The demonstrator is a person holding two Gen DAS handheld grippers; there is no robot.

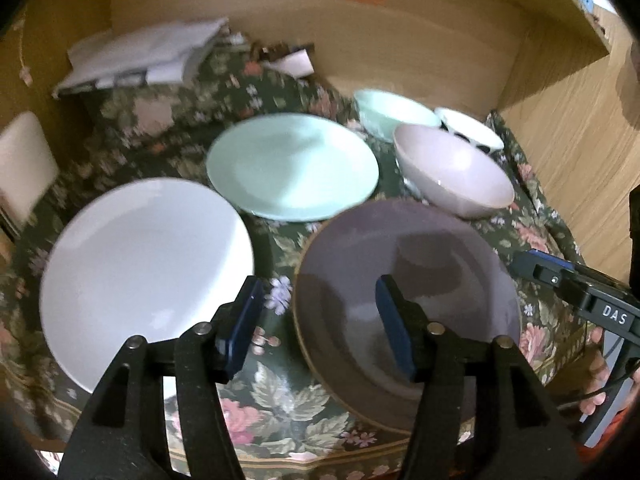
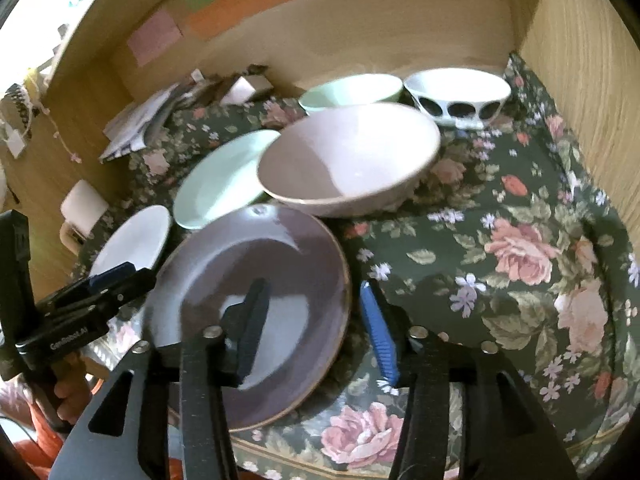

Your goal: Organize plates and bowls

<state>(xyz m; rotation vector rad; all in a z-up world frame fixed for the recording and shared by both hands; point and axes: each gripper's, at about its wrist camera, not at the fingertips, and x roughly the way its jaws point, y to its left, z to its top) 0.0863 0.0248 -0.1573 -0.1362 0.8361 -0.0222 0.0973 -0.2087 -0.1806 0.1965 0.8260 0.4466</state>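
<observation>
white plate [image 2: 132,240] partly hidden, papers [image 1: 140,60] blurred, perhaps folded cloth

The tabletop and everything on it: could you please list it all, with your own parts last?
Plates: three; purple nearest, white beside it, mint green behind.
Bowls: three; pale pink, mint green, white with dark ovals, at the back.
Tablecloth: one, dark green floral.
Papers: a white pile, far corner.
Sticky notes: pink, green, orange, on the wooden wall.
Left gripper: open, empty.
Right gripper: open, astride the purple plate's rim.
</observation>
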